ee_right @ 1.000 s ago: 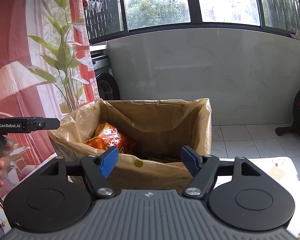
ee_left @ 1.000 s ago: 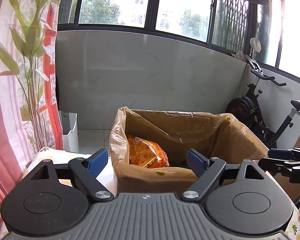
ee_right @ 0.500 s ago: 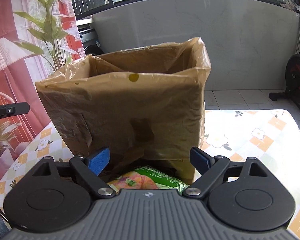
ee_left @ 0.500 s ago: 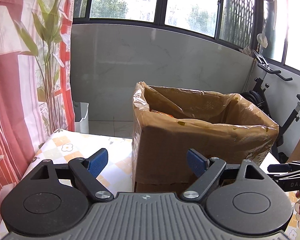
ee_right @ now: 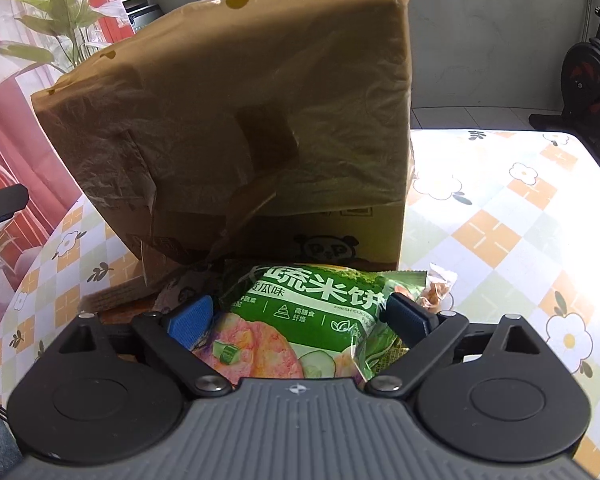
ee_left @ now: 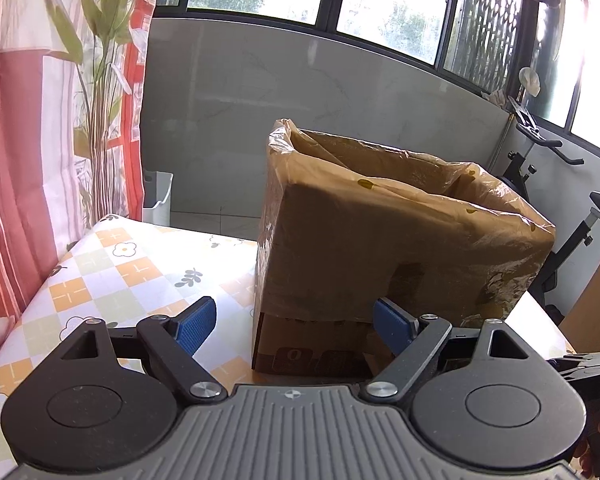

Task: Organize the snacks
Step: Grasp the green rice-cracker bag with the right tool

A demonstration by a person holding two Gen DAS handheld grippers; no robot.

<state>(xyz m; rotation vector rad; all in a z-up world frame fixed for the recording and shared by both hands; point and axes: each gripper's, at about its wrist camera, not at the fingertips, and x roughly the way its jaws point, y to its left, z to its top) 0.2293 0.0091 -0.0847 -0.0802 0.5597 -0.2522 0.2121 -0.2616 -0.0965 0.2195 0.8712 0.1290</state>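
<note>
One green rice-cracker packet (ee_right: 316,320) lies on the checked tablecloth (ee_right: 500,240) against the foot of the lined cardboard box (ee_right: 260,120). The right gripper (ee_right: 300,316) straddles it, jaws opening and not yet pressing, probably to lift it. The left gripper (ee_left: 296,324) hangs spread and empty. The box's contents are hidden.

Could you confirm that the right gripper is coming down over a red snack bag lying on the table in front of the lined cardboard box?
Not quite: the snack bag is green, not red, as the right wrist view shows. It does lie on the table in front of the lined cardboard box, between the opening jaws of the right gripper.
</note>
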